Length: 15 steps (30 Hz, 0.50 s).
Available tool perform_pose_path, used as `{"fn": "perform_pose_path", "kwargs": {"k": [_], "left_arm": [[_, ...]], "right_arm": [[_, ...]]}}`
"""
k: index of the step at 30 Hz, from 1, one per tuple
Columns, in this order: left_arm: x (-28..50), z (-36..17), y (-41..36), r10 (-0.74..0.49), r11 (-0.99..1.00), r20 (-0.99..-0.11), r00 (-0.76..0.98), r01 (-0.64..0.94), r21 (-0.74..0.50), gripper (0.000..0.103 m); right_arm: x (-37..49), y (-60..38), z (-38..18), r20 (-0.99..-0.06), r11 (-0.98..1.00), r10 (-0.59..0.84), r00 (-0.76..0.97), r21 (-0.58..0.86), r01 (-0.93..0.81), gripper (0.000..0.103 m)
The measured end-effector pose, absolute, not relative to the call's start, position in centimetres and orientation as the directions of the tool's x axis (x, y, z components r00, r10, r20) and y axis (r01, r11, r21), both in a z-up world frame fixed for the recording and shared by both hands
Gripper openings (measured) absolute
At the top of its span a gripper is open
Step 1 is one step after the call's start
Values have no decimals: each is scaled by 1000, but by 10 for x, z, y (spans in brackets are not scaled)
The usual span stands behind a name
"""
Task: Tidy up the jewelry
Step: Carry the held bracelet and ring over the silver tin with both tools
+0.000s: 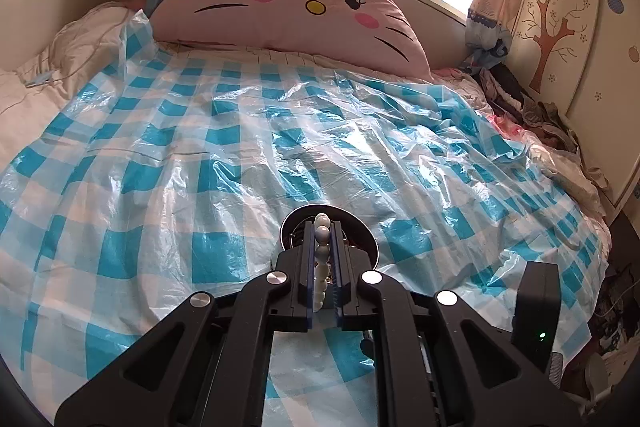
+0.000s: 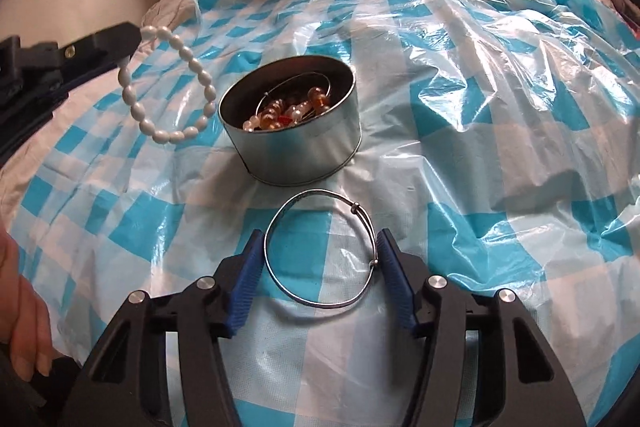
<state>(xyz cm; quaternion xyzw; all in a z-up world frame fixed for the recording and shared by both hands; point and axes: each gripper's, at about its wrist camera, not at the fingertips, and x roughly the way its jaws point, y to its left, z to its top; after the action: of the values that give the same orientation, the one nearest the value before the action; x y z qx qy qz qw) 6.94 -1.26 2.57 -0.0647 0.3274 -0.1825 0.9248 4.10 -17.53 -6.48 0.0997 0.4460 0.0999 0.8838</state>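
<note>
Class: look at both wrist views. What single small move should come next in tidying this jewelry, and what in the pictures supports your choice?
Probably carry the white bead bracelet, clamped in the left gripper, over the round tin and let go. The bracelet hangs beside the tin, which already holds beaded pieces. The right gripper stands open around the silver bangle lying on the checked sheet.

Two handheld grippers: left gripper, right gripper. Black angular plastic linkages, round silver screw heads, ribbed blue finger pads. Green indicator light on side module.
</note>
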Motion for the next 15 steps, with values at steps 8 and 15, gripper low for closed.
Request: {"fn": "perform_pose_path", "kwargs": {"k": [8, 15], "left_arm": [[73, 29, -23, -393, 920, -568, 723, 309, -243, 7], [78, 27, -37, -381, 924, -573, 726, 315, -216, 7]], "right_arm": [[27, -194, -30, -608, 928, 315, 729, 360, -100, 56], [23, -208, -16, -528, 914, 308, 791, 396, -92, 56]]}}
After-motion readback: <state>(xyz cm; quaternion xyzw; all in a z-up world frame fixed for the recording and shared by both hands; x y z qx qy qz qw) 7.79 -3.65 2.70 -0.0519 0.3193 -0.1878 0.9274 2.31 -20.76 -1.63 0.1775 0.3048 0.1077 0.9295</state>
